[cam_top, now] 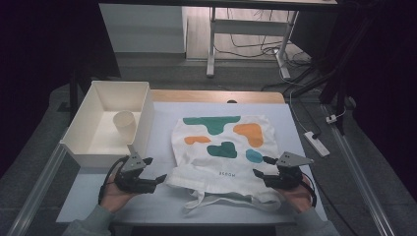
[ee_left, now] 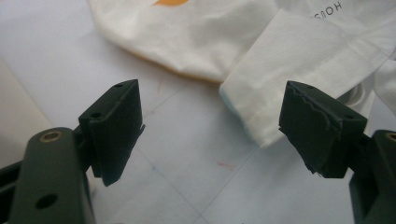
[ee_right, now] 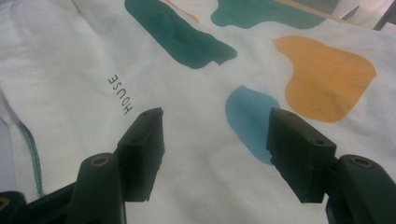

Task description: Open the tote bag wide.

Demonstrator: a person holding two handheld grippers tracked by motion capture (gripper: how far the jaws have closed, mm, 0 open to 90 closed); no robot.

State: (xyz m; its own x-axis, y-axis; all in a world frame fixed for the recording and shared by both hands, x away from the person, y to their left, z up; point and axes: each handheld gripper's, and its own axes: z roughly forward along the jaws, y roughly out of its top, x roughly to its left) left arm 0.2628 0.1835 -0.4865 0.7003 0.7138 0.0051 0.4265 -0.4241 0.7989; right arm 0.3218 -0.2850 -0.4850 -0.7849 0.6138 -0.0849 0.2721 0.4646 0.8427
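Your bag (cam_top: 223, 147) lies flat in the middle of the table (cam_top: 162, 110), just right of the white bin (cam_top: 81, 132) with its paper cup (cam_top: 124, 125), handles (cam_top: 216, 200) trailing toward you. It looks like thin printed cotton: light, limp and easily creased, not fragile, and unlikely to slip from rubber pads. Expect it to sag and fold wherever you lift it, so one pinch will drag the rest along the table.

Take it at the near edge, one corner per tong, where the hem and handle stitching give a thicker bite.

Your right gripper (cam_top: 268, 169) hovers over the bag's near right part, jaws apart with nothing between them; the blue blob (ee_right: 250, 121) sits between its jaws in its own view. Your left gripper (cam_top: 155, 169) is wide open and empty, just beside the folded near-left corner (ee_left: 280, 84).
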